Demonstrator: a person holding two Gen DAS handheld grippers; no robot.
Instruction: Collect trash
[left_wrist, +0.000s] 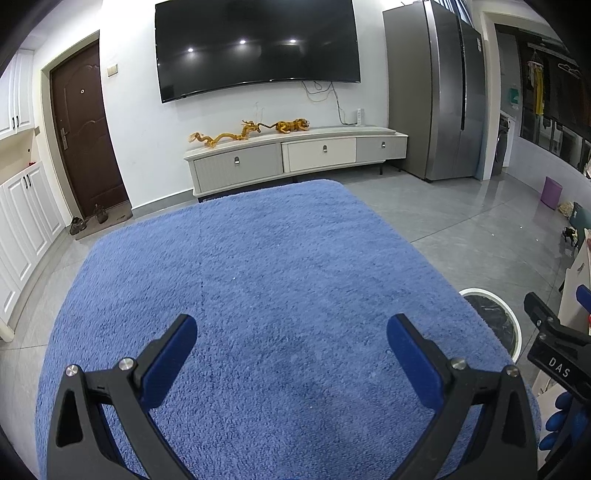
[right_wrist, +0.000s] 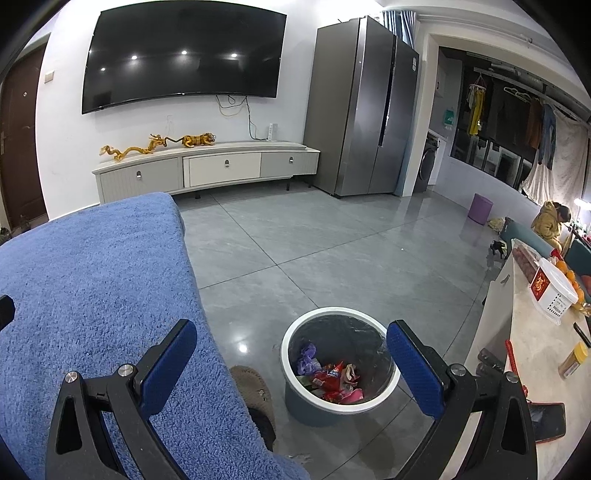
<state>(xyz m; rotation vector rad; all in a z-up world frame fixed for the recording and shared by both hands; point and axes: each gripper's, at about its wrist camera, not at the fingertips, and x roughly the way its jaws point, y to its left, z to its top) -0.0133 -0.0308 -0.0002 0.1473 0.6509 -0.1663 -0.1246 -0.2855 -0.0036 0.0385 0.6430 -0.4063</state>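
A round trash bin (right_wrist: 291, 343) with a white rim and dark liner stands on the grey tile floor right of the blue-covered table (right_wrist: 92, 280). Inside it lie red wrappers (right_wrist: 330, 378) and a purple wrapper (right_wrist: 308, 360). My right gripper (right_wrist: 291, 354) is open and empty above the bin. My left gripper (left_wrist: 291, 347) is open and empty over the bare blue cloth (left_wrist: 258, 280). The bin's rim (left_wrist: 491, 295) shows at the table's right edge in the left wrist view, with the right gripper (left_wrist: 550, 325) beside it.
A brown slipper (right_wrist: 255, 387) lies on the floor between table and bin. A light counter (right_wrist: 535, 354) with a white box, oranges, a spice jar and a phone stands at the right. A TV stand (right_wrist: 207, 170), fridge (right_wrist: 362, 110) and purple stool (right_wrist: 480, 208) are farther back.
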